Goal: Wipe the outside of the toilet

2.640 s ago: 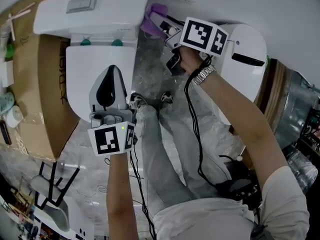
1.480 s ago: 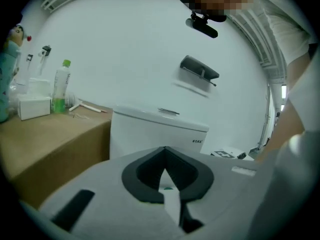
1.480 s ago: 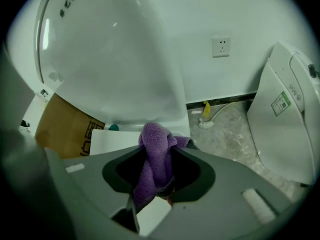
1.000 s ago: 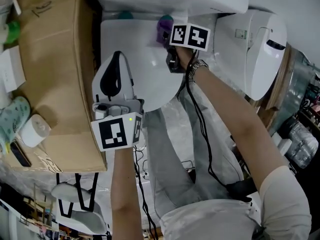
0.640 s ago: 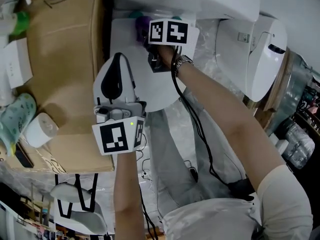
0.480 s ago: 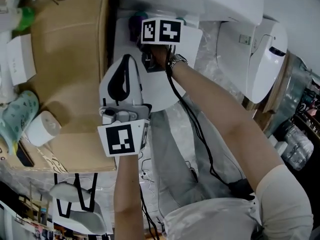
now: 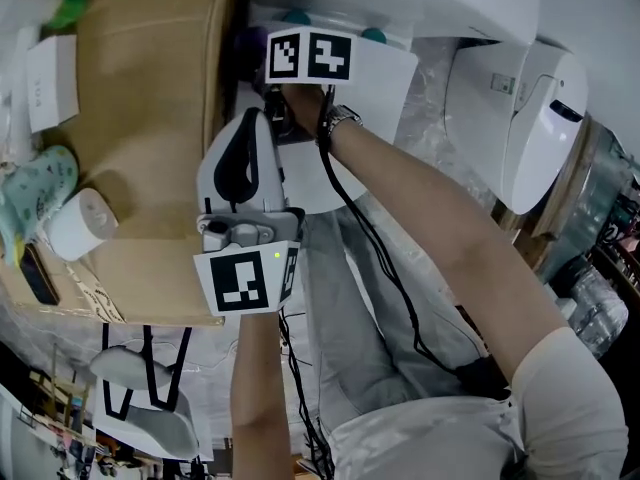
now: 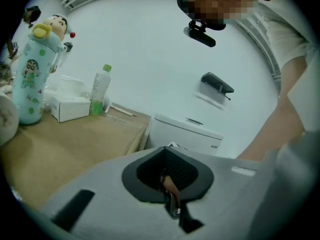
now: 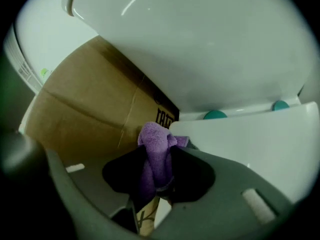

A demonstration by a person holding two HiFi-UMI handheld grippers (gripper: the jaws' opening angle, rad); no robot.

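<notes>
A plain white wall (image 8: 150, 39) closes the far side, evenly lit, with a small dark fitting (image 8: 216, 84) mounted on it. At the left stands a big brown cardboard box (image 7: 140, 138). On its top are a small white box (image 7: 48, 83), a green-capped bottle (image 8: 99, 90), a cartoon-printed flask (image 8: 31, 74) and a paper roll (image 7: 78, 223). Crinkled, shiny sheeting (image 7: 440, 148) covers the floor. At the right stands a white appliance (image 7: 520, 118).

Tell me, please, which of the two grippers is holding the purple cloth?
The right gripper: its jaws are clamped on the purple cloth. The left gripper is shut, with nothing between its jaws.
</notes>
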